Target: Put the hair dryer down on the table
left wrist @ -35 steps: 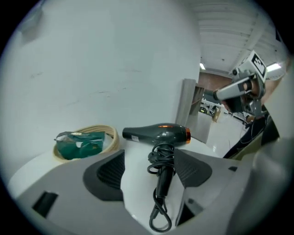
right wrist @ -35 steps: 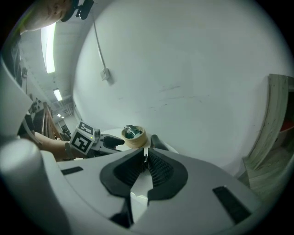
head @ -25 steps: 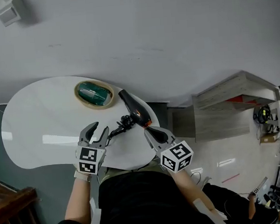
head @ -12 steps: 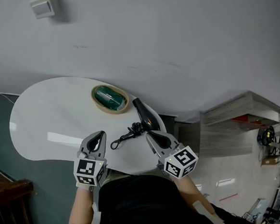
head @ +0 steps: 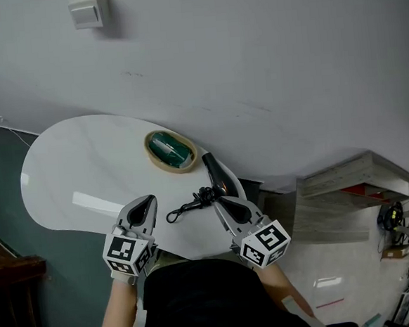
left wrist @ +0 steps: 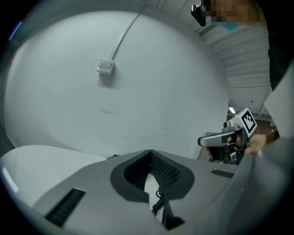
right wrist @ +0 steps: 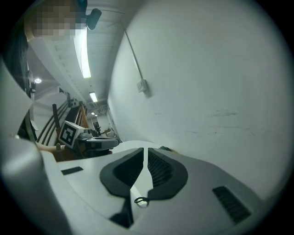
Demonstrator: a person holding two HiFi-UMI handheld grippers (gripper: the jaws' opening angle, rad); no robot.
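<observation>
**A:** Item one, the dryer [head: 217, 176]. Where was it?

**B:** It lay flat on the desk [head: 78, 169], close to the right-hand edge and just beside the dish [head: 170, 151]. Its cord [head: 187, 208] trailed loose across the desk on the near side. Nothing had hold of it.

**A:** Item two, the left hand-held gripper [head: 145, 203]?

**B:** Its jaws were together at the tips, with nothing between them. It hung over the near edge of the desk, apart from the dryer, with the cord's end a little to its right. Its own view showed only bare desk and a bit of cord past the closed tips.

**A:** Item three, the right hand-held gripper [head: 222, 204]?

**B:** The jaws were drawn in to a thin slit and it was empty. Through the slit only desk and a loop of cord could be seen. It was near the dryer's handle end. Whether the tips brushed it, the head view did not settle, but it was not gripping.

**A:** And the task?

**B:** Entered as done, by my reading. The dryer was down, the desk carried it and both tools had let go.

**A:** Anything outstanding?

**B:** Nothing on the dryer itself. At most, both tools could be drawn clear of the desk. One caution: the dryer sat close to the edge, so any snag on the cord might shift it.
</observation>
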